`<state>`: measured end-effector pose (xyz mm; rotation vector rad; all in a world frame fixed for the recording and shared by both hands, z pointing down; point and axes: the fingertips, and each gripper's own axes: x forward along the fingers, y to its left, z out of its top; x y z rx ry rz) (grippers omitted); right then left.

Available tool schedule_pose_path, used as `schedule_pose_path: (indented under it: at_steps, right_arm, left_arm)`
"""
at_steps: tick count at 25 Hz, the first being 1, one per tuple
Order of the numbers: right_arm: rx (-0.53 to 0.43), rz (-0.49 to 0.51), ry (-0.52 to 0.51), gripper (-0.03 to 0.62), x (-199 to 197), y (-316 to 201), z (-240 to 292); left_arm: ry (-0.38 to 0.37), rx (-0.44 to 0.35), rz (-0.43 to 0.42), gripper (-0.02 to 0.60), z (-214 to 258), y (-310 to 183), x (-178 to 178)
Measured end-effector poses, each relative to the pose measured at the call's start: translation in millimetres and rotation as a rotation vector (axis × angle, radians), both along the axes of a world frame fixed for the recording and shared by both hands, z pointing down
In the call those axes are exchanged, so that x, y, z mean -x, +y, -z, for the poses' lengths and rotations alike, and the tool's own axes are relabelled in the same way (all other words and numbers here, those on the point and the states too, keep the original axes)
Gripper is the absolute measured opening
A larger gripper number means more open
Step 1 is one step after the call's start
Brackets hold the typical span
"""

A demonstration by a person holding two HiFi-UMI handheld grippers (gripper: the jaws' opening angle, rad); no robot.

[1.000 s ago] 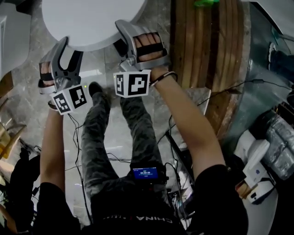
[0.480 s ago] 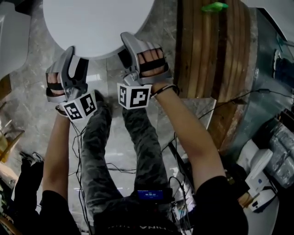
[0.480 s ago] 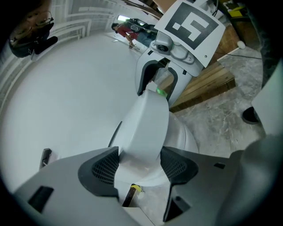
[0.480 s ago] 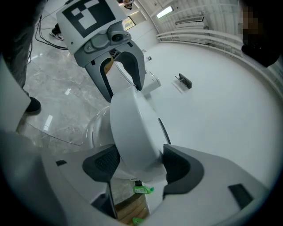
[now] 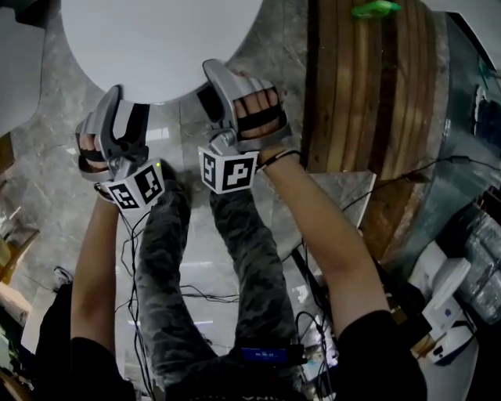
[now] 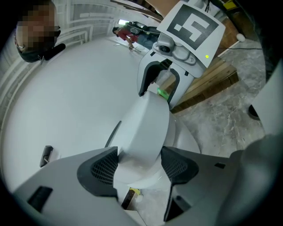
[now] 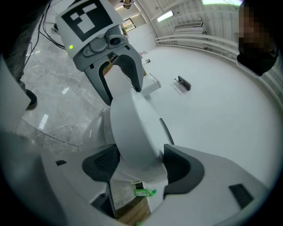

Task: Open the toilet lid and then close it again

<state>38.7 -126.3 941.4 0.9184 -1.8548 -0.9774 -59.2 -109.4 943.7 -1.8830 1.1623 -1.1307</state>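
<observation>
Head view: the white lid (image 5: 156, 39) fills the top of the picture. Its round end points down toward the person and its far end runs off the top edge, so its long way goes from the person outward. The left claw (image 5: 121, 100) and the right claw (image 5: 223, 78) both sit on that round near edge, side by side and a little apart. The person's legs (image 5: 243, 243) stand below on the grey floor (image 5: 39, 172). Brown wood (image 5: 368, 94) lies to the right, with a green thing (image 5: 374, 9) at its top end. Left gripper view: the left claw (image 6: 139, 165) is clamped on the lid's rim, with a pad touching each side. The lid (image 6: 79, 101) spreads wide to the left, and its rim runs on to the right claw (image 6: 160, 88), which bites it too. Right gripper view: the right claw (image 7: 139, 163) grips the rim the same way, pads pressed on both sides. The lid (image 7: 212, 101) spreads to the right, and the left claw (image 7: 119, 81) holds the rim farther along. How far the lid is tipped I cannot tell.
</observation>
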Motion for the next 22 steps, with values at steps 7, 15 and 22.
schedule_pose_path:
  at_steps: [7, 15, 22]
  right_arm:
    - [0.057, 0.033, 0.022, 0.301, -4, 3, 1]
    - [0.22, 0.046, 0.012, 0.298, -23, 23, 22]
    - [0.359, -0.13, -0.226, 0.108, -32, 17, 143]
  left_arm:
    - [-0.006, 0.078, -0.033, 0.291, 3, 5, -4]
    - [0.034, 0.274, -0.015, 0.289, 16, 30, 16]
    - [0.34, 0.405, 0.084, 0.158, 134, 31, 26]
